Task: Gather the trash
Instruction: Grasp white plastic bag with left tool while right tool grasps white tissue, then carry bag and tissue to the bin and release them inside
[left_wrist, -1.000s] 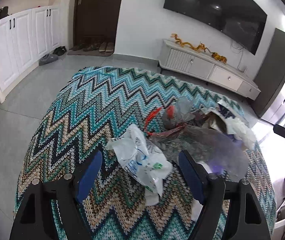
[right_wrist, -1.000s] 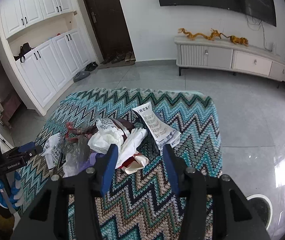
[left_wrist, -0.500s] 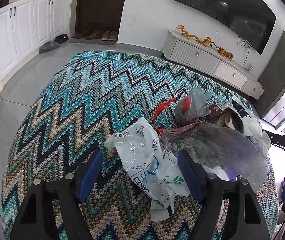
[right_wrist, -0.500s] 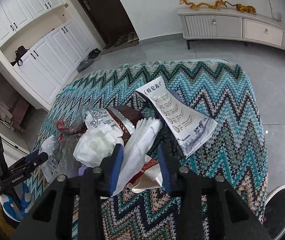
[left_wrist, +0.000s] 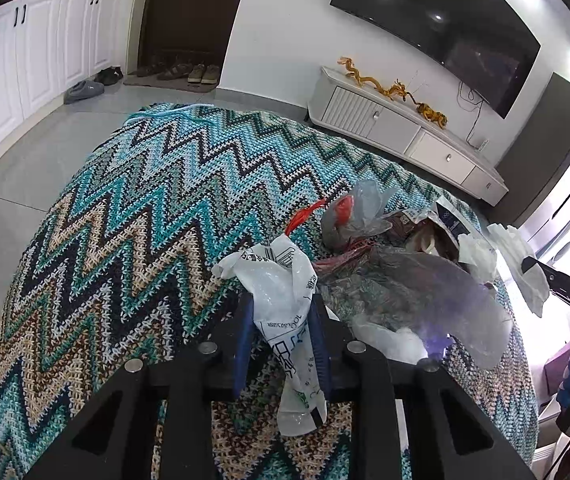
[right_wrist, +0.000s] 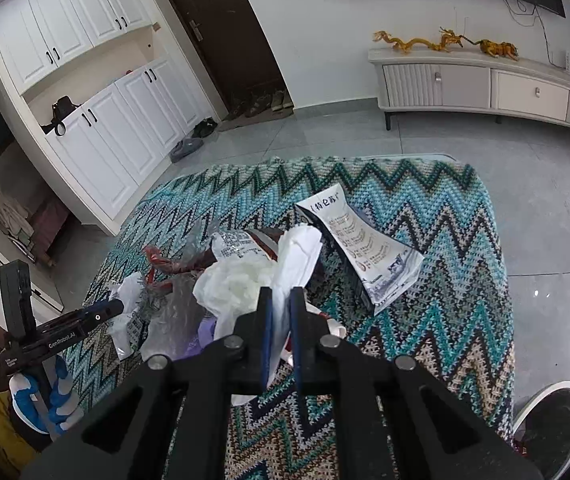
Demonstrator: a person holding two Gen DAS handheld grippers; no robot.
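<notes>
A pile of trash lies on a table covered with a zigzag knit cloth point(left_wrist: 145, 208). My left gripper point(left_wrist: 281, 312) is shut on a clear printed plastic bag point(left_wrist: 281, 280), lifted a little off the cloth. Right of it lie a grey plastic bag point(left_wrist: 413, 292) and a red-stringed wad point(left_wrist: 349, 216). My right gripper point(right_wrist: 281, 304) is shut on a white tissue point(right_wrist: 293, 264) at the pile's near edge. Beside it lie crumpled white paper point(right_wrist: 233, 284) and a printed pouch point(right_wrist: 361, 252).
A bin point(right_wrist: 553, 412) stands on the floor at the lower right of the right wrist view. A TV cabinet point(left_wrist: 401, 136) with golden dragons stands by the far wall. White cupboards point(right_wrist: 117, 128) and a dark door lie to the left.
Both grippers have moved in toward the pile and closed: the left onto the clear plastic bag, which now stands bunched up, the right onto the white tissue.
</notes>
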